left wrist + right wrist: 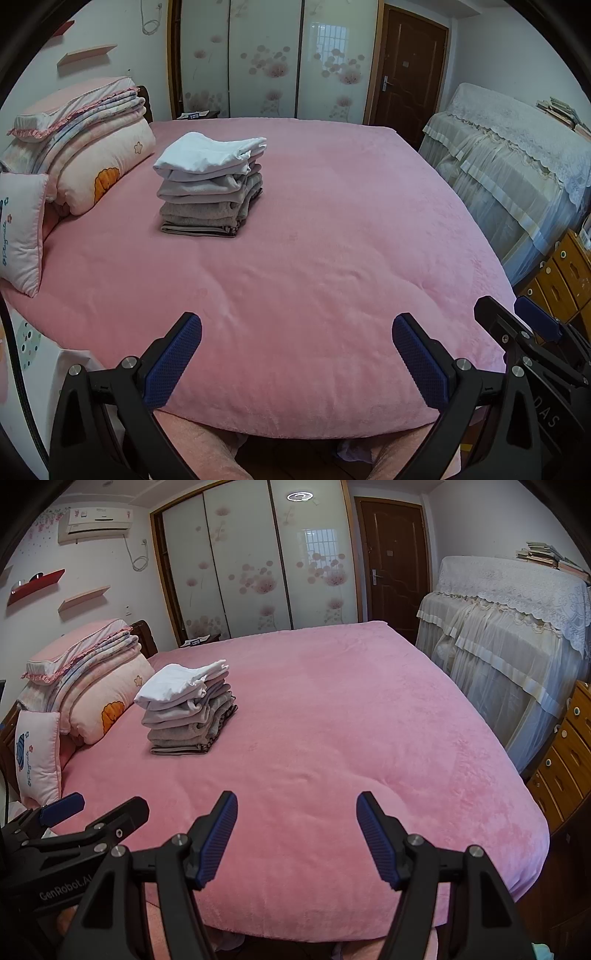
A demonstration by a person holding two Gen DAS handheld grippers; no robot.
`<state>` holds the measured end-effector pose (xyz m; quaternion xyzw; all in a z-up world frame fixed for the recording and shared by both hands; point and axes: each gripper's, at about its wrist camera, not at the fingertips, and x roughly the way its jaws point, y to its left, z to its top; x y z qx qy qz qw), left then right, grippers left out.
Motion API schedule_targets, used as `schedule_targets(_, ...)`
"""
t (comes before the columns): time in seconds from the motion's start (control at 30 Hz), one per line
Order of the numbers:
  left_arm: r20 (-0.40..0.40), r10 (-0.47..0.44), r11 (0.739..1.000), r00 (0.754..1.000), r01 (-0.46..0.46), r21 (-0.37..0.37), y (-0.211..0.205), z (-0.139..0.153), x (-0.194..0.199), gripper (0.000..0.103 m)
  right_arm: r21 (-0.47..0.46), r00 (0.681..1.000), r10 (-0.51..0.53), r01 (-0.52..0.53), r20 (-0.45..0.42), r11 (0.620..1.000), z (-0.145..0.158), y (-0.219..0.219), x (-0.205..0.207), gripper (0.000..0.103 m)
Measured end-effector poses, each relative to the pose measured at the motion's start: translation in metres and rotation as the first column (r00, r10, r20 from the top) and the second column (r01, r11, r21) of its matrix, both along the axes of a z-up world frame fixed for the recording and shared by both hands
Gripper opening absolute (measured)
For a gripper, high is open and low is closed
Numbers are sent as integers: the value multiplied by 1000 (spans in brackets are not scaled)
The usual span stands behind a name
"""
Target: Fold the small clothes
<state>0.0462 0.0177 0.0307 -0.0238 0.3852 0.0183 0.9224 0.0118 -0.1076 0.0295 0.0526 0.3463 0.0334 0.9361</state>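
Grippers sit side by side at the near edge of the bed, both tilted down toward the pink blanket (314,277). In its own wrist view the left gripper (297,354) has its blue-padded fingers (173,360) spread wide apart with only blanket showing between them, so it is released and grasps nothing. The right gripper (297,834) is likewise spread, its jaws apart over bare blanket and holding nothing; its black frame also shows at the right edge of the left wrist view. Well away from both, toward the far left of the bed, a stack of folded clothes (210,184) rests on the blanket. The stack stands upright, with a white piece (177,685) on top and grey and beige pieces beneath it. Each folded piece lies flat, with its rounded folded edge facing the grippers and its layered ends turned to the right. Just left of the stack, without clearly touching it, folded quilts (92,147) are piled at the head of the bed with a small pillow (37,753) leaning in front of them. No container appears in either view.
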Motion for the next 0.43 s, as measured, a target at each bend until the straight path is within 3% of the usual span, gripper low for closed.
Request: schedule_targets(0.43,-6,0,1000,1000,0,-4,1,-1,0,102,0,1000,1,-1,-1,1000,0,0,0,67)
